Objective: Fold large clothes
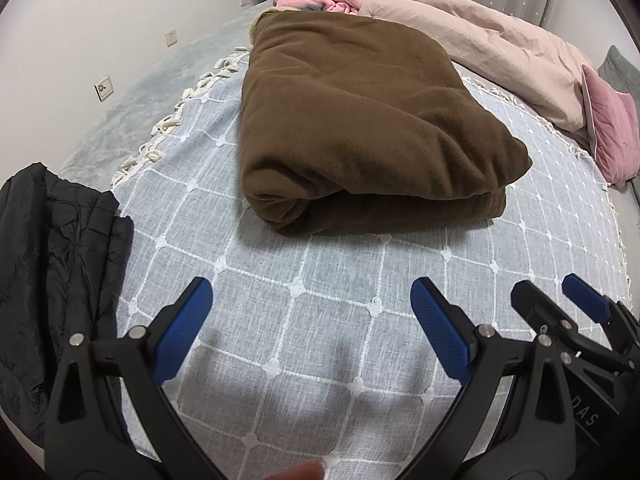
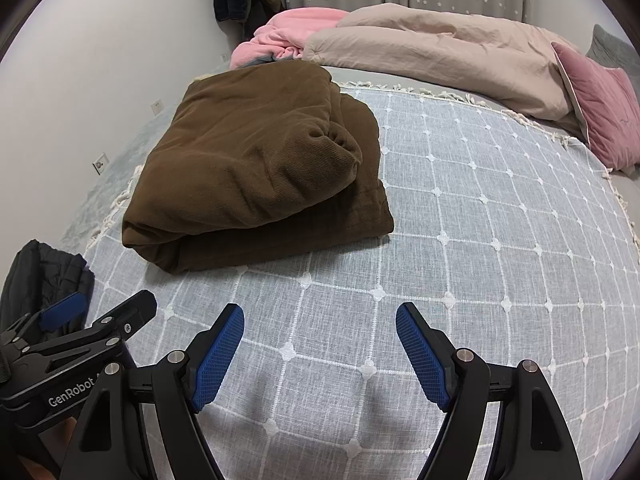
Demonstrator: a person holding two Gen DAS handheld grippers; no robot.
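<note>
A thick brown garment (image 1: 360, 120) lies folded into a bulky rectangle on the grey checked bedspread (image 1: 320, 320); the right wrist view shows the same brown garment (image 2: 256, 168) left of centre. My left gripper (image 1: 312, 304) hovers open over bare bedspread, well short of the garment's near fold. My right gripper (image 2: 320, 332) is open too, with nothing between its blue pads (image 2: 220, 356). In the left wrist view the right gripper (image 1: 556, 296) shows at the lower right; in the right wrist view the left gripper (image 2: 104, 312) appears at the lower left.
A dark quilted garment (image 1: 52, 264) lies at the bed's near left edge. A beige duvet (image 2: 440, 52), a pink blanket (image 2: 292, 28) and a pink pillow (image 2: 600, 108) are heaped along the far side. White wall (image 1: 80, 40) runs on the left.
</note>
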